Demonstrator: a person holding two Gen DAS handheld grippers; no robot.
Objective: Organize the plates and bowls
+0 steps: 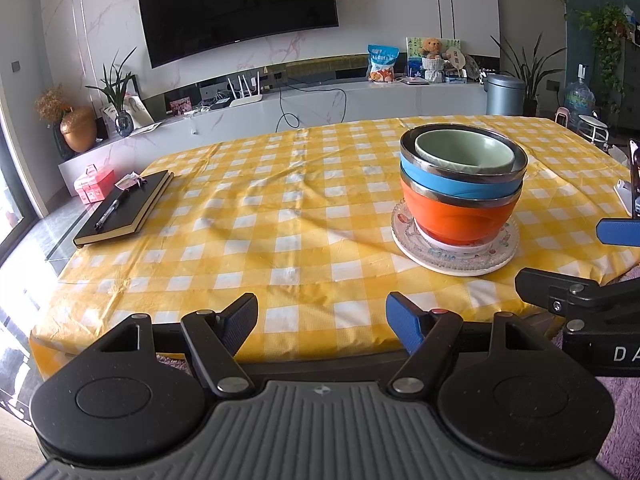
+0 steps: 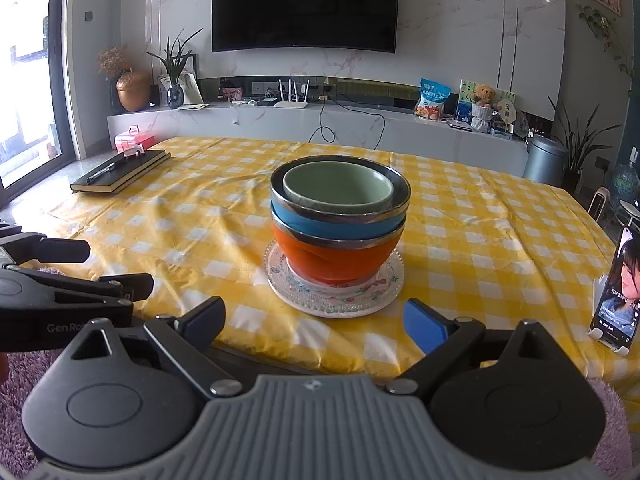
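Tablecloth [image 2: 480, 216] first, since it eats most of both views: yellow and white check, a bit wrinkled, draped over the whole table. Next biggest is the stack, sitting around 1 o'clock from the left gripper [image 1: 322, 322] and pretty much dead on 12 o'clock from the right gripper [image 2: 314, 326]. It goes clear patterned glass plate [image 2: 390, 280] on the cloth, a smaller white plate [image 2: 298, 274] on that, then orange bowl [image 2: 336, 258], blue bowl [image 2: 304, 218] nested in it, and a pale green bowl [image 2: 336, 186] sitting inside the blue one. Both steel-rimmed bowls look level.

Black notebook [image 1: 132, 206] lies off at 10 o'clock with a pen [image 1: 110, 210] on top. A phone [image 2: 618, 292] stands on a stand at 3 o'clock in the right view.

Both claws are spread wide with nothing between the pads, hanging at the near table edge, well short of the stack.
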